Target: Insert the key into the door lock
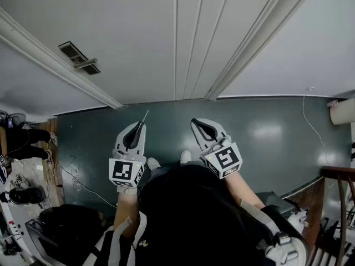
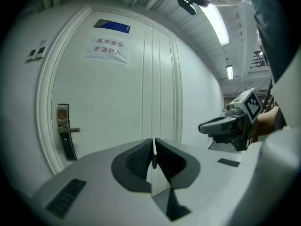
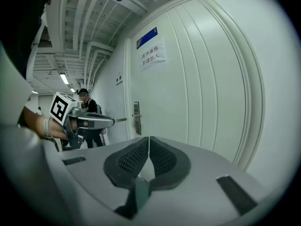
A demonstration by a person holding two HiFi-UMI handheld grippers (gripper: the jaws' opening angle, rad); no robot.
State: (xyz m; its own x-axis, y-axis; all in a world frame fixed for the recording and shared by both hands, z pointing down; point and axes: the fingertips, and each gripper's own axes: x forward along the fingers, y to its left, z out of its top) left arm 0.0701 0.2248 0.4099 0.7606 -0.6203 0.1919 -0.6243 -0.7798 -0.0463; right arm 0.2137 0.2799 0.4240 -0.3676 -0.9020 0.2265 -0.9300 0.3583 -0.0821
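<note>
The white door (image 1: 183, 37) fills the top of the head view, and its metal lock plate with a lever handle (image 1: 79, 58) sits near the left frame. My left gripper (image 1: 140, 124) is shut on a thin metal key (image 1: 145, 117) that points at the door, well short of it. In the left gripper view the key (image 2: 153, 150) stands edge-on between the pads, and the lock (image 2: 63, 117) lies far to the left of it. My right gripper (image 1: 195, 122) hangs beside the left one, shut and empty. The right gripper view shows the lock (image 3: 136, 117) and the key tip (image 3: 121, 120).
A paper sign (image 2: 106, 48) is stuck high on the door. Bags and gear (image 1: 25, 195) lie on the dark floor to the left, with a cable (image 1: 83, 184) trailing out. A wooden rail (image 1: 338, 176) stands at the right. A person (image 3: 88, 108) stands down the corridor.
</note>
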